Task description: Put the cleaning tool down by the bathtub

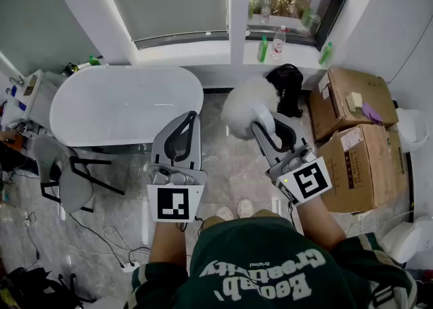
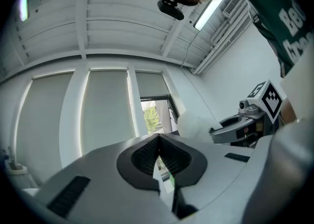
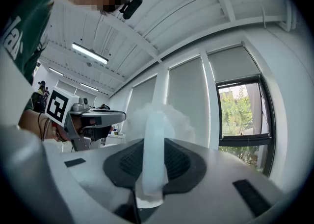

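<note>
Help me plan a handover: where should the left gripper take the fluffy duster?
Probably the pale handle, just beyond the right gripper, coming from the left. The fluffy head looks soft and would squash; the handle stands straight and narrow between the jaws.

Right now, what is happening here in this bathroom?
A person stands near a white bathtub with a gripper in each hand. The right gripper is closed on the handle of a fluffy white duster, held in the air, not yet put down. The left gripper is shut and empty.
</note>
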Motion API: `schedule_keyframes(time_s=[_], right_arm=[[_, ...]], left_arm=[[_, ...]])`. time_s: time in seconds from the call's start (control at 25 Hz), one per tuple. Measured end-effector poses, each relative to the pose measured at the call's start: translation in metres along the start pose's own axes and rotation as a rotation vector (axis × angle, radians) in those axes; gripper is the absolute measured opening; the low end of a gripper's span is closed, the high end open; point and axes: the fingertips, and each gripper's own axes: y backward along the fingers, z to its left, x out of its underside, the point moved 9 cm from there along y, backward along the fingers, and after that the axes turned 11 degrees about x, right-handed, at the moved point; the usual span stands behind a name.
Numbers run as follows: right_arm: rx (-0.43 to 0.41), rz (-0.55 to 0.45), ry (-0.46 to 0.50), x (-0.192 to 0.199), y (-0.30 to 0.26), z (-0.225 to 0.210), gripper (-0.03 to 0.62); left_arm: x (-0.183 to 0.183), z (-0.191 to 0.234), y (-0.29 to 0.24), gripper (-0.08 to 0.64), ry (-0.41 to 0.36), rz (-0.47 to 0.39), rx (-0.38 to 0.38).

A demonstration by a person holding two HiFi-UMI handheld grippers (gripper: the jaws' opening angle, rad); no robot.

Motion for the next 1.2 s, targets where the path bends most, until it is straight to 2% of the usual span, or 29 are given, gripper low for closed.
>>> schedule_keyframes(time_s=[0.6,1.04,1.2], right_arm=[[-0.049,-0.002,-0.01,0.005,0.015,-0.011,0.094],[-0.061,-0.009,-0.025,0.017,0.032,-0.035,0.094],[-0.063,-0.012,-0.035,0.023,0.04,-0.044,0.094]], left_arm=[[-0.008,-0.026,-0.015,0.009,-0.025,-0.017,0.044],[-0.011,-0.048,-0.026,0.009,0.008,-0.019,0.001],[-0.013,-0.06,-0.033,0.009,-0.004,-0.011,0.0]])
